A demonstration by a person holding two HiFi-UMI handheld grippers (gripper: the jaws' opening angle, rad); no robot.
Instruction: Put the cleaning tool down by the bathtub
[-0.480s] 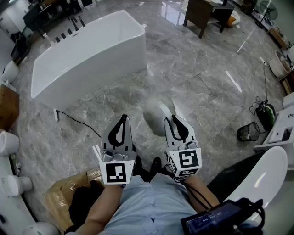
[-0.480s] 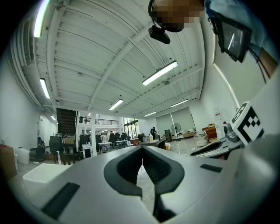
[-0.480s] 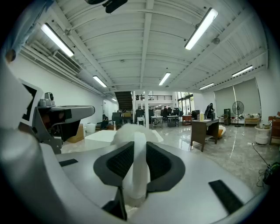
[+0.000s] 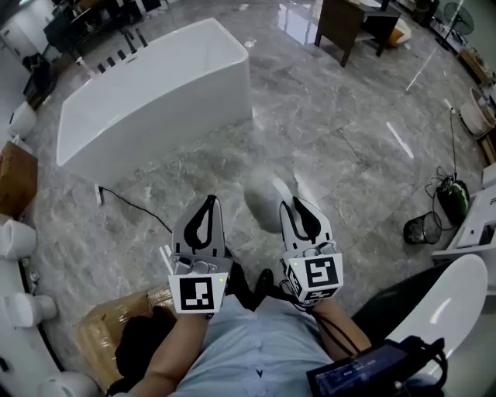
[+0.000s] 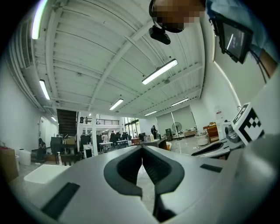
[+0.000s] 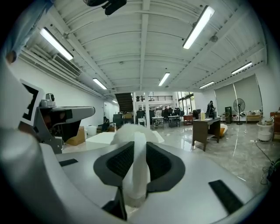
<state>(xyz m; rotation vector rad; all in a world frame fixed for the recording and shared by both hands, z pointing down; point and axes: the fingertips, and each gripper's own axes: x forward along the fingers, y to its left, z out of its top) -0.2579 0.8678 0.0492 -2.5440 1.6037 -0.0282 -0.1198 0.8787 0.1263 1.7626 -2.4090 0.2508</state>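
Observation:
My right gripper (image 4: 296, 203) is shut on the white handle of the cleaning tool (image 6: 136, 168), whose fluffy white head (image 4: 266, 195) sticks out ahead of the jaws, blurred, over the grey marble floor. In the right gripper view the handle stands upright between the two dark pads. My left gripper (image 4: 206, 203) hangs beside it, shut, with nothing between its jaws (image 5: 141, 162). The white bathtub (image 4: 155, 97) lies ahead to the left, a good way from both grippers.
A black cable (image 4: 132, 203) runs on the floor in front of the tub. A cardboard box (image 4: 116, 326) sits by my left arm. At the right are a black wire basket (image 4: 424, 225), a white fixture (image 4: 446, 302) and a wooden table (image 4: 349, 23) farther back.
The whole view has shifted slightly; the tub and floor sit a little lower and to the right. Both grippers hold the same pose, and the tool stays gripped.

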